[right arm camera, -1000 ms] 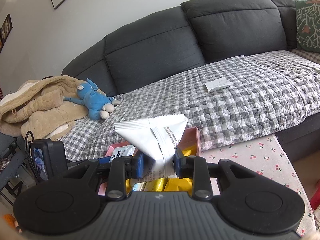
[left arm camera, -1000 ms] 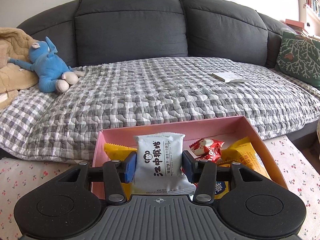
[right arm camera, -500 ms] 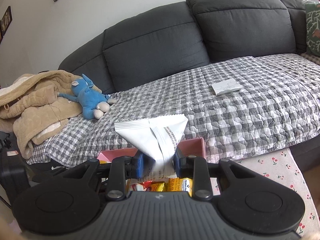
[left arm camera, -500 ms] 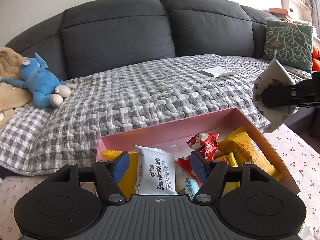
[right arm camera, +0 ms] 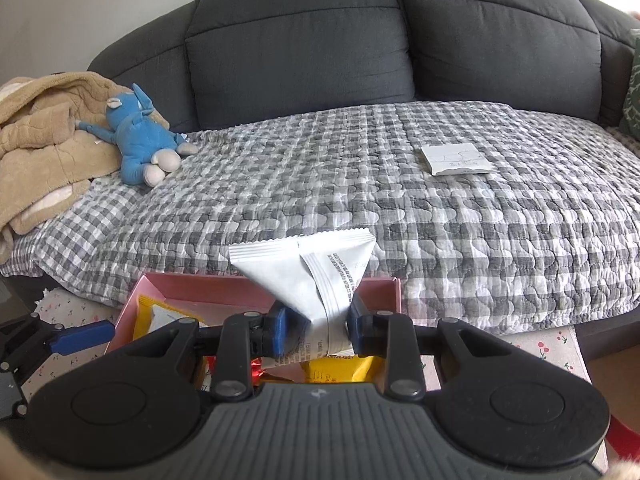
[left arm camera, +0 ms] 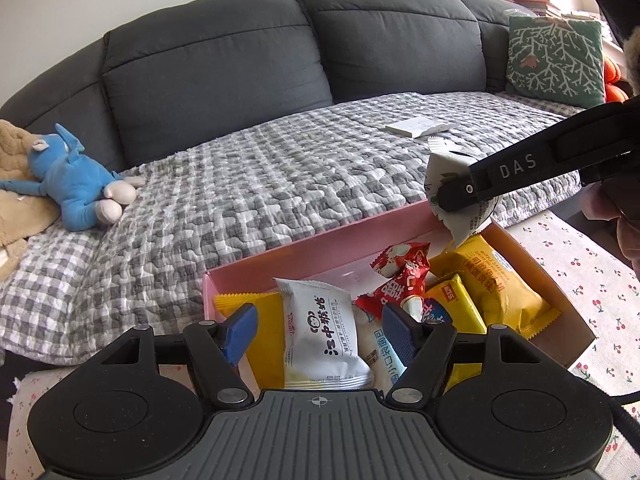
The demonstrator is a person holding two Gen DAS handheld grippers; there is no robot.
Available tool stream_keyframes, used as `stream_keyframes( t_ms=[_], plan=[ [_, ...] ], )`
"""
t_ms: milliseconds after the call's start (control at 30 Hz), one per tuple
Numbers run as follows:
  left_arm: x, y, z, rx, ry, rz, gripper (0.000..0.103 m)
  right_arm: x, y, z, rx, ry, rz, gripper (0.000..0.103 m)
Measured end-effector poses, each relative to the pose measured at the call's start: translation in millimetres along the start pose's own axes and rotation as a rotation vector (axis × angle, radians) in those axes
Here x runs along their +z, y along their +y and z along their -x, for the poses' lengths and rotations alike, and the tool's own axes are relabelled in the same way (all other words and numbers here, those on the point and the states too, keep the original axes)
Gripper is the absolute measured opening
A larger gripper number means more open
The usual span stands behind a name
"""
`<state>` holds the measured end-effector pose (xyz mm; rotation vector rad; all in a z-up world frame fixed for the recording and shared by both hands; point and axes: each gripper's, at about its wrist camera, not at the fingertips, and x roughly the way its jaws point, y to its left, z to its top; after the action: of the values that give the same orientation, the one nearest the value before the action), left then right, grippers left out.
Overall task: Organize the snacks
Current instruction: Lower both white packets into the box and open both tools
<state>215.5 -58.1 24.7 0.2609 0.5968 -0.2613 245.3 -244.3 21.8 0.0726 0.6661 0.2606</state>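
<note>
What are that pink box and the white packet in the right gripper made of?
The pink box looks like matte cardboard: thin, straight walls with no shine. The white packet, pinched in the right gripper, seems to be plastic film, judging by its crimped, serrated seal and soft creases.

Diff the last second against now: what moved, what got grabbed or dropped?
The left gripper opened its jaws and let go of the white monkey-logo packet, which now rests in the pink box. The right gripper swung over the box's right end. Unchanged: its jaws stay shut on the white triangular packet; the other snacks and sofa items haven't moved.
</note>
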Motion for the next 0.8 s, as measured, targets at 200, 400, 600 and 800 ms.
stream_keyframes(
  t_ms=[200, 400, 600, 800],
  plan=[
    [-3, 4, 4, 0.007, 0.011, -0.004, 0.073, 5, 12, -1, -0.013, 0.016, 0.054, 0.047],
    [-7, 7, 8, 0.004, 0.020, 0.015, 0.074, 8, 20, 8, -0.023, 0.013, 0.081, 0.068],
    [-10, 7, 22, -0.001, 0.018, 0.026, 0.079, 7, 27, 22, -0.033, 0.020, 0.104, 0.077],
    [-15, 8, 41, -0.005, 0.020, 0.026, 0.079, 4, 36, 40, -0.042, 0.019, 0.132, 0.082]
  ],
)
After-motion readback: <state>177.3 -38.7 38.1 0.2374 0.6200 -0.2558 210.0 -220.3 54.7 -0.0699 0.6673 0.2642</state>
